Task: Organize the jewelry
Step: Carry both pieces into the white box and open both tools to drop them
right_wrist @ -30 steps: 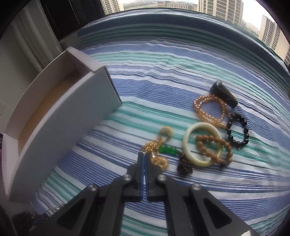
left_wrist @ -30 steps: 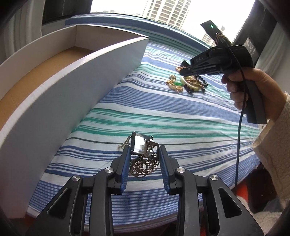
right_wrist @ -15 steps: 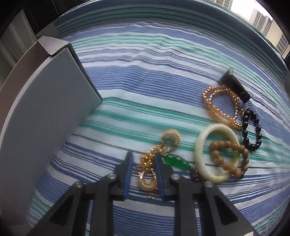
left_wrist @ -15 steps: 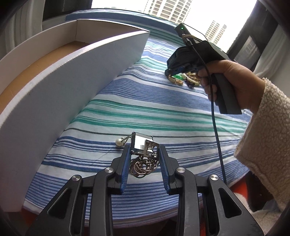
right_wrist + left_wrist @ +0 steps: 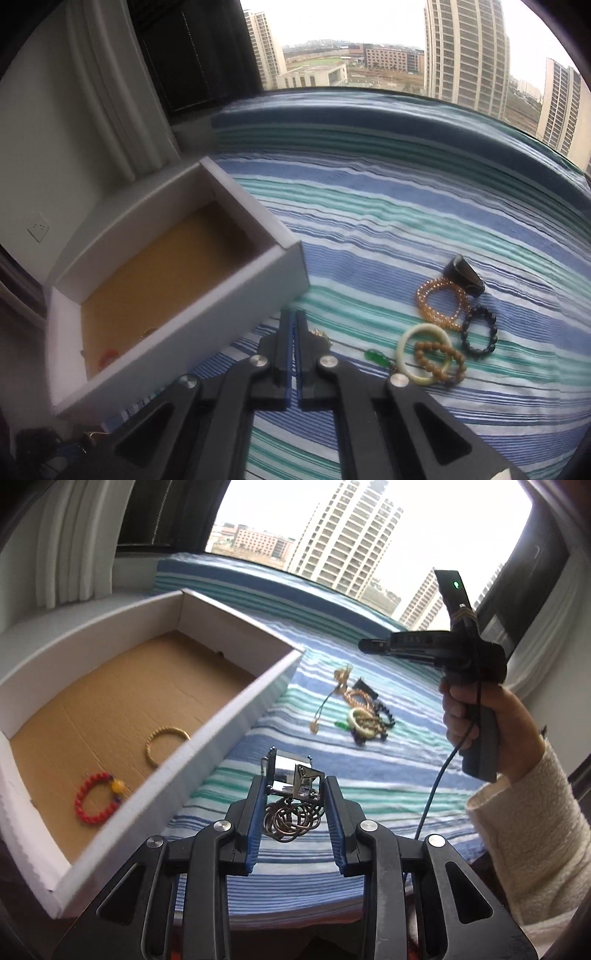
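Note:
My left gripper (image 5: 295,786) is shut on a silver-and-bronze ring piece (image 5: 290,773) and holds it clear of the striped cloth (image 5: 406,221), beside the white box (image 5: 229,731). Inside the box lie a gold bangle (image 5: 168,730) and a red bead bracelet (image 5: 77,805). My right gripper (image 5: 293,314) has its pads pressed together, and a bit of gold chain jewelry (image 5: 321,334) peeks out beside them. In the left wrist view that gold chain jewelry (image 5: 343,672) dangles under the raised right gripper (image 5: 365,645), which a hand holds.
On the cloth lie a pale bangle (image 5: 402,343), a wooden bead bracelet (image 5: 421,356), an amber bead bracelet (image 5: 424,306), a black bead bracelet (image 5: 491,325), a green pendant (image 5: 375,356) and a black clip (image 5: 463,275). The white box (image 5: 207,306) stands left of them.
Both grippers have risen off the cloth. The right one shut on the gold chain jewelry and lifted it from the pile. The box's inside has come into view.

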### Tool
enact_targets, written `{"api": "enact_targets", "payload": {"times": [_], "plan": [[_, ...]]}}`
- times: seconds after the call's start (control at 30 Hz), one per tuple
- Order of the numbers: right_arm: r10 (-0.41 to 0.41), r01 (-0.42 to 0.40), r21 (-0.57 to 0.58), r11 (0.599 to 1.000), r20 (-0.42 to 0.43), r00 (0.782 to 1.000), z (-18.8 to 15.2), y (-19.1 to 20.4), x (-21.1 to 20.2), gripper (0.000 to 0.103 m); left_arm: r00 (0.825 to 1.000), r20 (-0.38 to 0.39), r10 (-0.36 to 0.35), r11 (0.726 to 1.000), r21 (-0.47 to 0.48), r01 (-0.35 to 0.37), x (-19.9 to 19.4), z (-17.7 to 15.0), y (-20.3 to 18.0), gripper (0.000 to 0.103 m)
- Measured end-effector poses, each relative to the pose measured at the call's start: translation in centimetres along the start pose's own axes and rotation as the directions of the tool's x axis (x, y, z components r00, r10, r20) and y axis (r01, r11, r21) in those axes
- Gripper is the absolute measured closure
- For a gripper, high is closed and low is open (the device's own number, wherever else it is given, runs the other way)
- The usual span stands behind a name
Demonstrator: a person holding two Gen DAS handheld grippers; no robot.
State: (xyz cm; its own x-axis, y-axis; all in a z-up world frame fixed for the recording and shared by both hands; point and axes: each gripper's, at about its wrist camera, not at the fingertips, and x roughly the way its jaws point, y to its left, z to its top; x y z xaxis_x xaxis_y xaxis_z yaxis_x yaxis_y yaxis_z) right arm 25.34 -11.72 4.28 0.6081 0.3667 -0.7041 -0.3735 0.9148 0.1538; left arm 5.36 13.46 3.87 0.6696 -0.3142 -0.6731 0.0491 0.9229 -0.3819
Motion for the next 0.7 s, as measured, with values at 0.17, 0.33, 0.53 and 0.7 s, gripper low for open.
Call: {"api": "enact_targets", "payload": {"times": [0.17, 0.33, 0.53, 0.7], "plan": [[0.088, -0.082, -0.071, 0.994, 0.086, 0.992, 2.6, 4.7, -3.4, 0.103, 0.994, 0.077, 0.073, 0.997, -0.034, -0.07, -4.4, 3.1, 2.9, 0.073], [0.137, -0.125, -0.16, 0.979, 0.066, 0.988, 4.0, 8.5, -4.1, 0.102, 0.983, 0.12, 0.141, 0.988, -0.074, -0.133, -6.6, 3.8, 5.3, 0.073], [0.087, -0.089, -0.015, 0.996, -0.095, 0.992, 0.8, 3.8, 3.6, 0.075, 0.984, 0.124, 0.13, 0.989, -0.093, -0.119, -7.4, 2.4, 6.1, 0.073], [-0.017, 0.041, 0.082, 0.996, -0.274, 0.962, -3.9, -1.8, 13.8, 0.075, 0.989, 0.103, 0.106, 0.99, -0.107, -0.095, -6.7, 1.7, 6.2, 0.073]]}}
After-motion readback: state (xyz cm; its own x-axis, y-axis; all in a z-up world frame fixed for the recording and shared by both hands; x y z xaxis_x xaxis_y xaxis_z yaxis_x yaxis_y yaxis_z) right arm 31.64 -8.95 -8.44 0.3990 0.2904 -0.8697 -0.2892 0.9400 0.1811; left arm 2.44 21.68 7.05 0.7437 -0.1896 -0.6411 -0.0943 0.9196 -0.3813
